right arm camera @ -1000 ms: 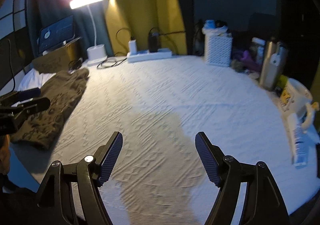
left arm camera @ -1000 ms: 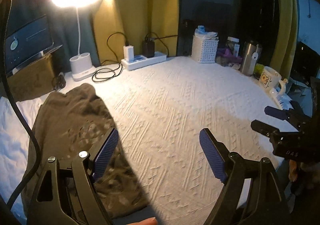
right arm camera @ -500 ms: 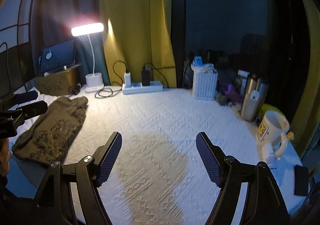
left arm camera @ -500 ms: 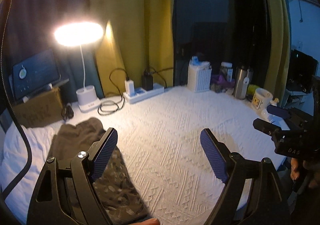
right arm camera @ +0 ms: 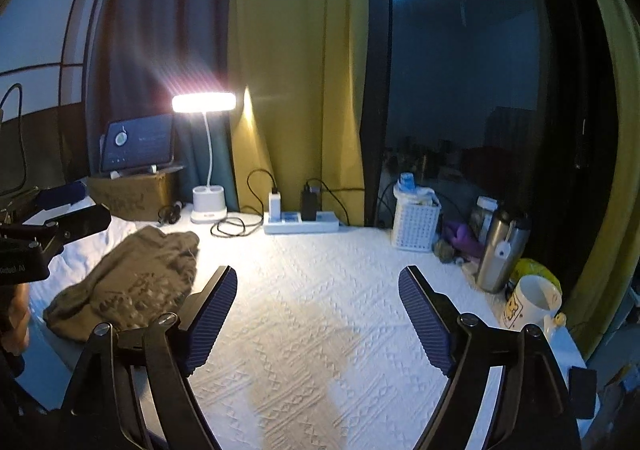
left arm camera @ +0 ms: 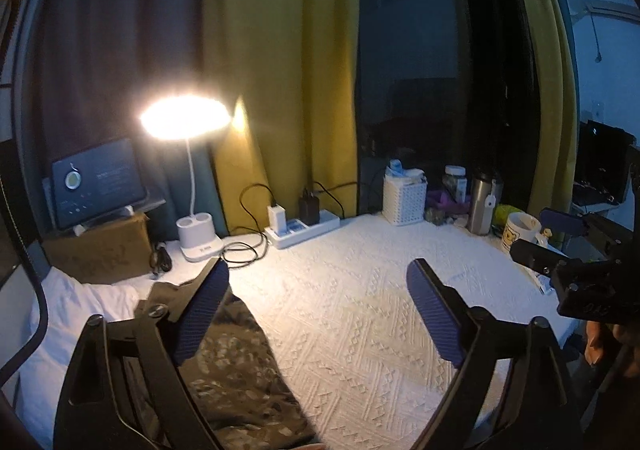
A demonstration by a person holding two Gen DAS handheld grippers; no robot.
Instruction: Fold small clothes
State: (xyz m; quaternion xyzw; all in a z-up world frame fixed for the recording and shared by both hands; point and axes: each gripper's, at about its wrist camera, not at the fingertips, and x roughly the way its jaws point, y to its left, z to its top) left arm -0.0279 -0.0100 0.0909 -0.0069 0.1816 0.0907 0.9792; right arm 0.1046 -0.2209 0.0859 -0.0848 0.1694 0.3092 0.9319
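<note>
Hovering both claws wide, left claw (left arm camera: pixel 316 314) and right claw (right arm camera: pixel 318 314), gripping nothing; probably risking snagging the bedspread (right arm camera: pixel 320 290) alongside that brown shirt (right arm camera: pixel 132 282).

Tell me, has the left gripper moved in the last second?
Yes. The left gripper has tilted up and drawn back: the lamp sits much lower in its view, and the garment looks smaller.
</note>
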